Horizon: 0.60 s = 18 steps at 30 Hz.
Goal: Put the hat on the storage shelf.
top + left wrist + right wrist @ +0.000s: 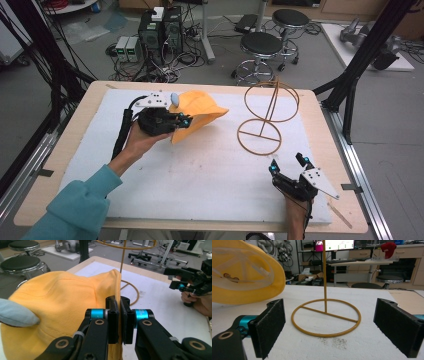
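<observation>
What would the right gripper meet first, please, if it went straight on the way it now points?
Probably the wire stand: its round base lies on the table dead ahead between the open jaws of the right gripper, its upright rod just behind. Depth is hard to judge.

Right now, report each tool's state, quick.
Left tool: closed, pinching the edge of the yellow hat.
Right tool: open, holding nothing, facing the wire hat stand.

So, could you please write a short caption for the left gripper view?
Left gripper shut on the brim of a yellow hat, with the wire stand behind it.
</observation>
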Tool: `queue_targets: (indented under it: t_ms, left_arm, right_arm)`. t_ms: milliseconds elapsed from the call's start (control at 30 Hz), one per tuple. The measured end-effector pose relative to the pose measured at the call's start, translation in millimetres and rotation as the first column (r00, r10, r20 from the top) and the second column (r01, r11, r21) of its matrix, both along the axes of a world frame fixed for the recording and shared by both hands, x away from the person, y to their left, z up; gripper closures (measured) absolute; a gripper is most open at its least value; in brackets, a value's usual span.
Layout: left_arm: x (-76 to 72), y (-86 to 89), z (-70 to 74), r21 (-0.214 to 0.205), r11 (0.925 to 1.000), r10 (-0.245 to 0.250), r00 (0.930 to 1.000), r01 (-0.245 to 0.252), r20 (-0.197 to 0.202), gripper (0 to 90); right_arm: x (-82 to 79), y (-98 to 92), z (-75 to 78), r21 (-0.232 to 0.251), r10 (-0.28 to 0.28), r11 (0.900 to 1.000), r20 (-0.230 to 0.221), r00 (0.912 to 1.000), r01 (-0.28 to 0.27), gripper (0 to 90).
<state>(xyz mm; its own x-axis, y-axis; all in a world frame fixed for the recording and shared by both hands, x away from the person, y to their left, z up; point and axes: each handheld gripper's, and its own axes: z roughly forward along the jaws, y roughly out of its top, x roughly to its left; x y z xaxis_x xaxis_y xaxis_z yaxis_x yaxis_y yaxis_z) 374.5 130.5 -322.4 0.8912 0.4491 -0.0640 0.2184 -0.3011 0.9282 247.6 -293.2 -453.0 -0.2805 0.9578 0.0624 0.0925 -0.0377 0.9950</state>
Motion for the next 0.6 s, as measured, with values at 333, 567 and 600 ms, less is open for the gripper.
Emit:
queue_targets:
  t_ms: [333, 567, 600]
  left_arm:
    - [-12.9, -8.2, -8.2, 0.016, 0.9991, -0.038, 0.9991, 0.039, -0.016, 85.2]
    - [-24.9, -10.5, -14.1, 0.035, 0.9972, -0.065, 0.9974, 0.066, -0.030, 82.5]
    - [-26.7, -10.8, -15.4, 0.042, 0.9966, -0.069, 0.9971, 0.070, -0.032, 81.8]
  right_arm:
    - [-0.1, 0.0, 0.0, -0.001, 0.000, 1.0000, 0.000, 1.0000, 0.000, 9.3]
    - [-0.1, -0.1, 0.0, 0.000, 0.001, 1.0000, 0.001, 1.0000, -0.001, 9.3]
    - [-0.3, 0.0, 0.0, 0.002, 0.000, 1.0000, -0.001, 1.0000, 0.000, 9.2]
